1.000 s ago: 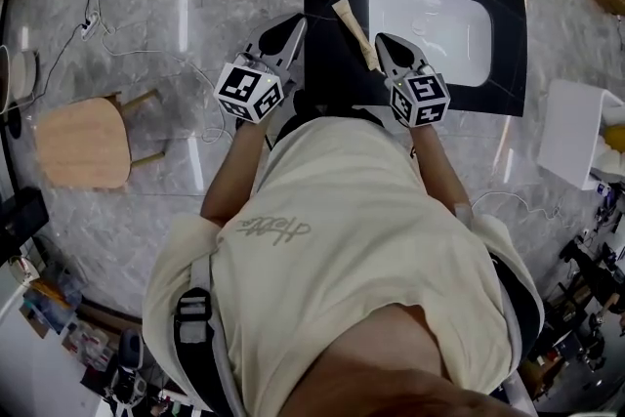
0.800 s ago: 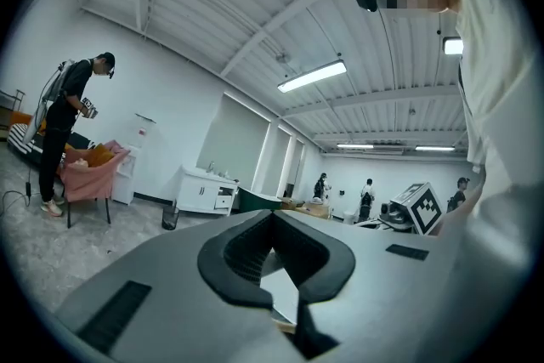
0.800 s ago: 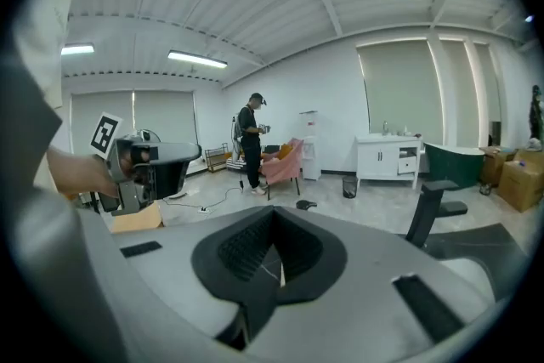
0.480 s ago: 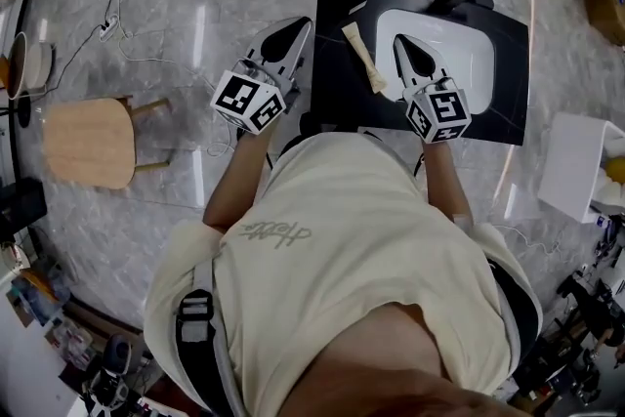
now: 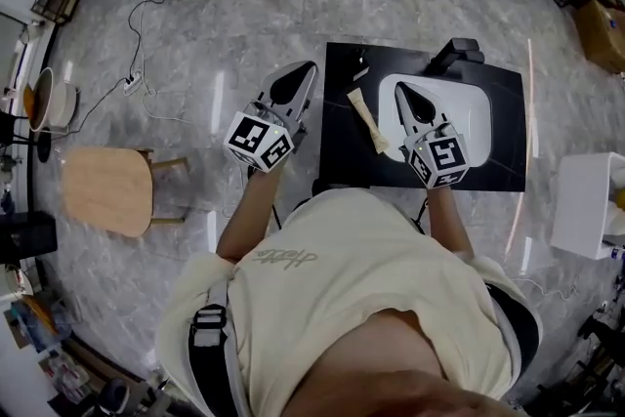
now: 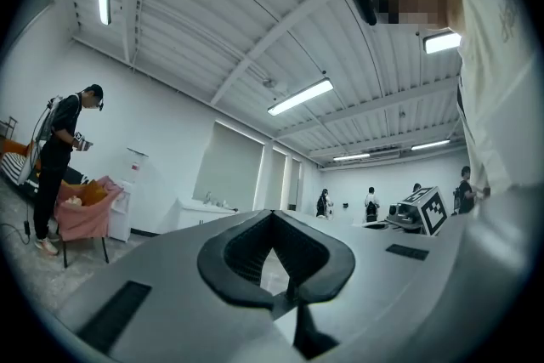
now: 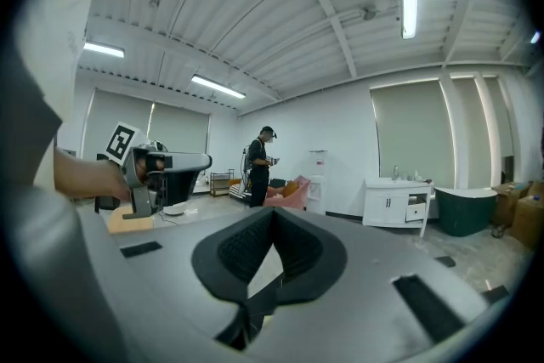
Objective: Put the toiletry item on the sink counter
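- Two hand-held grippers are in play, and neither has hold of anything. The left hand-held gripper has its jaws brought together tip to tip. Only the hollow between the dark pads shows in its own view, with the room beyond it.
- The right hand-held gripper is the same: jaws closed on each other, nothing between them.
- The toiletry item, a cream-coloured tube, lies flat on the black tabletop. It sits on the strip between the tabletop's left edge and the white basin. It lies slanted, with its nearer end close to the basin's near-left corner, and neither gripper touches it.
- From the head view, the left gripper hangs just off the tabletop's left edge, over the grey floor. The right one sits over the near-left part of the basin, just beside the tube. Both gripper views look out across the room rather than down at the tabletop, so I'd say both are held up and level.
- My reading is that the placing step is finished: the tube rests on the sink counter and is free.
- What's left, I'd judge, is only to draw both grippers clear. The right one should go carefully, since it is so close that a sideways swing could nudge the tube toward the basin.
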Tool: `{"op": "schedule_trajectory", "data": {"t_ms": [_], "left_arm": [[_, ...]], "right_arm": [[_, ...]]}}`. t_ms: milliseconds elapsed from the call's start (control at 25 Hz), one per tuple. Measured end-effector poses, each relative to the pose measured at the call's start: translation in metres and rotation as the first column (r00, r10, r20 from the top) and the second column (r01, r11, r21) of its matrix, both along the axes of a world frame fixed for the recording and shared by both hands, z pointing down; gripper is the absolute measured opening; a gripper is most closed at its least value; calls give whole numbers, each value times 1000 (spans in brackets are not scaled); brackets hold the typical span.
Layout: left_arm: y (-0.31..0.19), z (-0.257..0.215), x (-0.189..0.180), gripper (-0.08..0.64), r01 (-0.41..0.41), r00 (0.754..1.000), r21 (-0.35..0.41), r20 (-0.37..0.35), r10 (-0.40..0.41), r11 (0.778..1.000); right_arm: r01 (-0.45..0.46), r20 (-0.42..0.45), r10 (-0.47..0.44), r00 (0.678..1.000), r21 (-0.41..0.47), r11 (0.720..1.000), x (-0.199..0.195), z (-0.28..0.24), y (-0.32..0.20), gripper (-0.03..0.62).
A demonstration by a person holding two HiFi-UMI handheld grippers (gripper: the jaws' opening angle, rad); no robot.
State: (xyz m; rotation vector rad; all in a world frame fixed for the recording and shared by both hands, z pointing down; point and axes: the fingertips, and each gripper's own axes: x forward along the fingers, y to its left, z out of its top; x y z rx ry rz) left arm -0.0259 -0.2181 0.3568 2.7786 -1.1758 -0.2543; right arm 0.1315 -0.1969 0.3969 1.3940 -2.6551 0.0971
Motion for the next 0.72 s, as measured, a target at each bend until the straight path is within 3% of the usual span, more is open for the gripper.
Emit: {"op": "schedule_trajectory", "data": {"t_ms": [440,720], "left_arm": [[-3,-37,19,3,-41,997,90,61,35,995],[-8,-51,10,3,-2,1000,103,23,0,995]], "right_arm": [[-9,8,8,1000,111,994,8,-57,-5,-6],[-11,-5,12,1000,165,986,9,-81,-11,-6]]}}
